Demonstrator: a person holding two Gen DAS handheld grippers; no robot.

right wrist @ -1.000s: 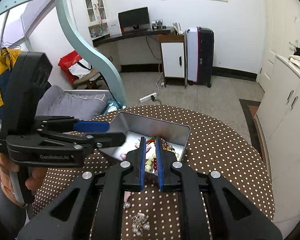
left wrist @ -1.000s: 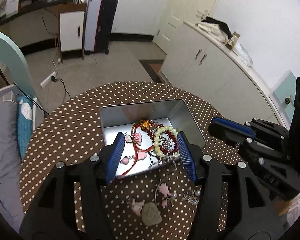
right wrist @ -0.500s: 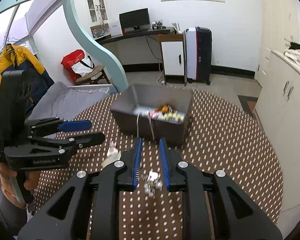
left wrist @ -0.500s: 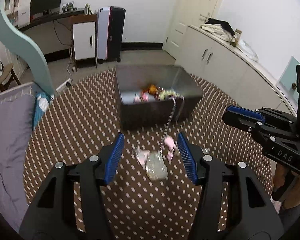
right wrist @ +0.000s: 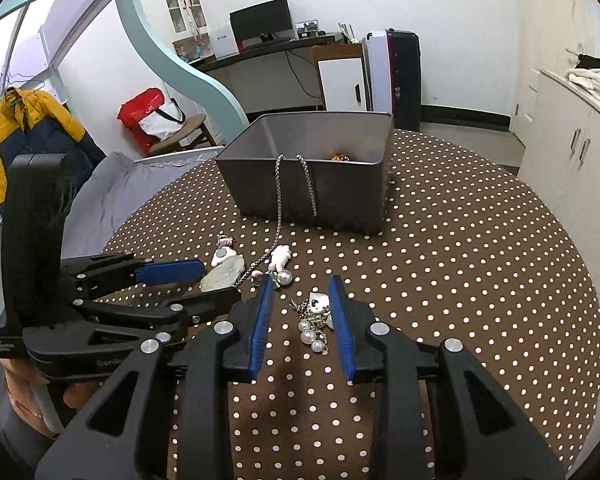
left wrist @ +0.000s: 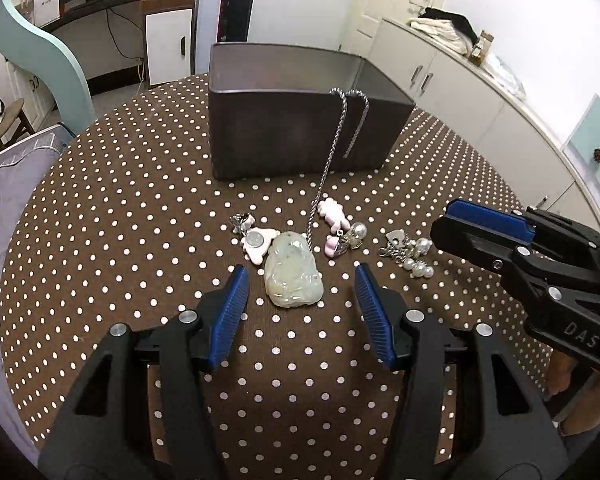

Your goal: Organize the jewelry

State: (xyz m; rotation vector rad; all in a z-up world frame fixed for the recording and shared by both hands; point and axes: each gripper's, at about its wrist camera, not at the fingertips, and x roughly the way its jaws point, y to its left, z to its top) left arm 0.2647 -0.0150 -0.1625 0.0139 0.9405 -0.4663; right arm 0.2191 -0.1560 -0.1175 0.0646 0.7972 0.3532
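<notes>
Left wrist: brown dotted tablecloth, desk behind; both grippers released, right's jaws just widening.

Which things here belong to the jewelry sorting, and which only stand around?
Job:
metal box
silver chain
jade pendant
pink charms
pearl cluster

Around:
suitcase
monitor
yellow jacket
red bag
</notes>
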